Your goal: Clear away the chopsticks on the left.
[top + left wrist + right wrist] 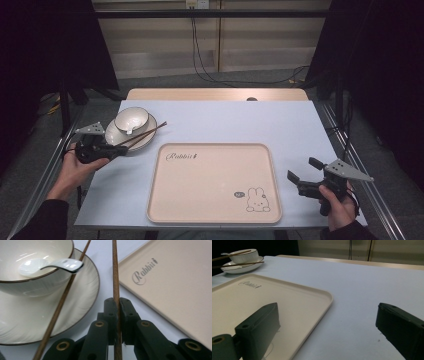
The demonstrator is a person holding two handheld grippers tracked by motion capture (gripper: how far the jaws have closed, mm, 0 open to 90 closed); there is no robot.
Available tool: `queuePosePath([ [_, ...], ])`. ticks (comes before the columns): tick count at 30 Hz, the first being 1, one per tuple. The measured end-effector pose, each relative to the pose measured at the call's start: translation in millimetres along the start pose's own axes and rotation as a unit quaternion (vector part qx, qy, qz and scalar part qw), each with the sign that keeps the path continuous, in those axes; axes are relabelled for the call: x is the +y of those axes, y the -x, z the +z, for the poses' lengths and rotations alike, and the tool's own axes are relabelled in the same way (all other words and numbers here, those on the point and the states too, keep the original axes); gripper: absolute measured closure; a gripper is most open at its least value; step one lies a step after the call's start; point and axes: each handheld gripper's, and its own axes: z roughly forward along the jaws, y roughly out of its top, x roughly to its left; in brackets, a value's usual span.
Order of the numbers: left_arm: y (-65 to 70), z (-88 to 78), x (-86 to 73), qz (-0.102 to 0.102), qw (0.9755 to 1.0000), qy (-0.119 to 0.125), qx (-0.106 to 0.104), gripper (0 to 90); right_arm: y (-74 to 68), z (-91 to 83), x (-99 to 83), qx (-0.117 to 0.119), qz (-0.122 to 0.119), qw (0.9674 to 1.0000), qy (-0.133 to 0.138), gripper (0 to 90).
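A beige tray (215,200) lay at the table's centre, printed with script at its ten o'clock corner and a rabbit (257,200) toward five o'clock. At ten o'clock from it, a white bowl (131,118) holding a spoon (50,265) sat on a plate (116,136), chopsticks (150,131) leaning across the rim. Cables (210,75) trailed over the floor at twelve o'clock.

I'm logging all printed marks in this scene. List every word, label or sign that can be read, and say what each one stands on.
"Rabbit": grey script at the far left corner of the beige tray, clearest in the left gripper view, followed by a small dark mark too small to read.
Speech bubble beside the rabbit drawing on the tray's near right corner: its text is too small to read.
Bowl, plate, spoon and chopsticks: no text visible.
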Motion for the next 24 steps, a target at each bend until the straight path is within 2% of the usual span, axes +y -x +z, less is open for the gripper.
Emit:
queuePosePath([
  [5, 12.7, -5.8, -2.9, -0.022, 0.9996, 0.015, -0.009, 84.7, 0.0, -0.2, 0.0, 0.000, 0.000, 1.0000, 0.000, 4.9],
  [7, 17.0, -6.4, -4.8, -0.026, 0.9994, 0.013, -0.021, 84.7, -0.1, 0.1, 0.0, 0.000, 0.001, 1.0000, 0.000, 4.9],
  [10, 26.8, -8.5, -7.5, -0.031, 0.9990, 0.020, -0.025, 84.8, -0.3, 0.7, 0.4, 0.001, -0.002, 1.0000, -0.001, 5.0],
  [11, 33.0, -8.8, -9.6, -0.041, 0.9985, 0.024, -0.027, 84.8, -0.4, 1.0, 0.6, 0.002, -0.002, 1.0000, 0.000, 5.0],
  [15, 41.5, -9.0, -12.3, -0.046, 0.9985, 0.017, -0.025, 84.9, -0.8, 1.2, 0.7, 0.003, 0.000, 1.0000, -0.002, 5.0],
  [17, 49.1, -8.3, -14.8, -0.065, 0.9973, 0.023, -0.027, 84.8, -0.9, 1.3, 0.7, 0.004, 0.000, 1.0000, -0.002, 5.1],
  [22, 61.1, -4.8, -17.4, -0.084, 0.9958, 0.020, -0.031, 84.9, -0.8, 1.4, 0.8, 0.003, -0.001, 1.0000, -0.001, 5.1],
  [23, 67.5, -2.9, -18.1, -0.096, 0.9945, 0.024, -0.035, 84.9, -0.8, 1.4, 0.8, 0.003, -0.002, 1.0000, -0.001, 5.1],
  [24, 67.5, -2.9, -18.1, -0.096, 0.9945, 0.024, -0.035, 84.8, -0.8, 1.4, 0.8, 0.003, -0.002, 1.0000, -0.001, 5.1],
])
